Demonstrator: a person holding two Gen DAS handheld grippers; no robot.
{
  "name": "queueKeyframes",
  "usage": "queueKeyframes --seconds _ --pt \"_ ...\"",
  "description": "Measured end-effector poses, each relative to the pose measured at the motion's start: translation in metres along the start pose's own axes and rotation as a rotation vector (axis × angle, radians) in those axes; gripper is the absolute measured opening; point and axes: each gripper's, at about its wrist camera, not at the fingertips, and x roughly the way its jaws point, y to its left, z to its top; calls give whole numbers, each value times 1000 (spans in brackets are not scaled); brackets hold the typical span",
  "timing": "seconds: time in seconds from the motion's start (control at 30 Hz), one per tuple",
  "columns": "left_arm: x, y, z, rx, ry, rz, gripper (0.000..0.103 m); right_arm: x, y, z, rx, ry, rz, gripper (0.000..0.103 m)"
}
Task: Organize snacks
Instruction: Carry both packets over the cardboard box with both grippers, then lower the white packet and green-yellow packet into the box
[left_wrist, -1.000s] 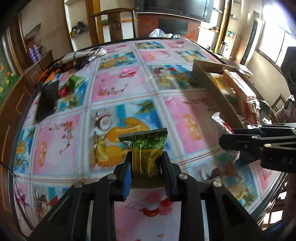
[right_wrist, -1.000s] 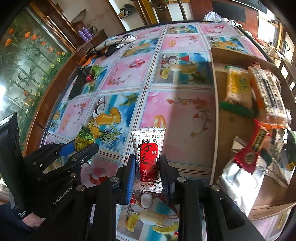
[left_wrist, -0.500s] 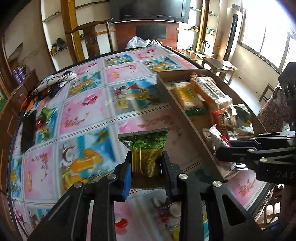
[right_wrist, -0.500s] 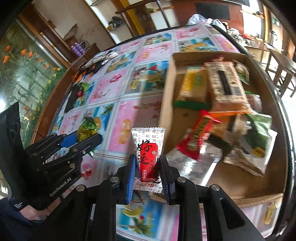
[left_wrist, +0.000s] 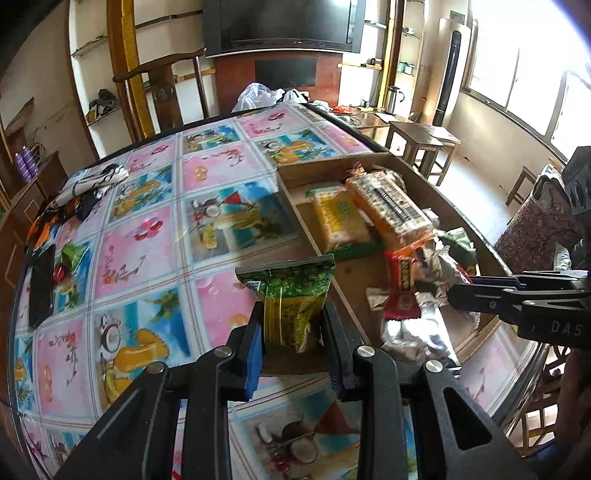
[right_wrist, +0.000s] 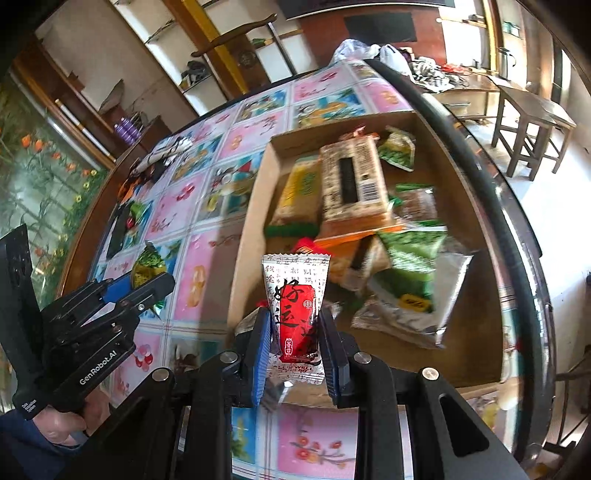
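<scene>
My left gripper (left_wrist: 293, 332) is shut on a green and yellow snack packet (left_wrist: 291, 301), held above the table just left of the cardboard box's near wall (left_wrist: 314, 240). My right gripper (right_wrist: 295, 339) is shut on a white and red snack packet (right_wrist: 297, 310), held over the near end of the cardboard box (right_wrist: 255, 206). The box holds several snack packs, among them a yellow cracker pack (right_wrist: 301, 192), a long brown bar pack (right_wrist: 351, 181) and a green pouch (right_wrist: 412, 267). The left gripper also shows in the right wrist view (right_wrist: 146, 278), left of the box.
The round table (left_wrist: 140, 251) has a colourful fruit-print cloth. A black phone (left_wrist: 41, 284), a small green wrapper (left_wrist: 72, 254) and a bundle of cloth (left_wrist: 92, 182) lie at its far left edge. Wooden stools (left_wrist: 424, 142) stand beyond the table's right rim.
Both grippers have swung to the right, towards the cardboard box, each still holding its packet. The right gripper is now over the box's near end.
</scene>
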Motion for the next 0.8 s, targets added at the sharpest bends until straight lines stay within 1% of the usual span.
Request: queueKeyframes --seconds 0.2,0.3,0.4,0.6,0.8 --pt "3 -16 16 18 -4 -43 28 -9 -19 7 46 -25 -10 27" --pt "8 -26 24 24 7 -80 28 -12 -27 10 63 -35 -17 27" --pt "16 -40 26 48 25 -100 28 -13 -34 12 79 -37 -24 27" --pt "39 -63 27 90 61 -106 28 -15 -48 17 96 -43 -43 27" --pt "61 -72 29 104 84 -88 28 -18 -62 32 97 -63 -65 27"
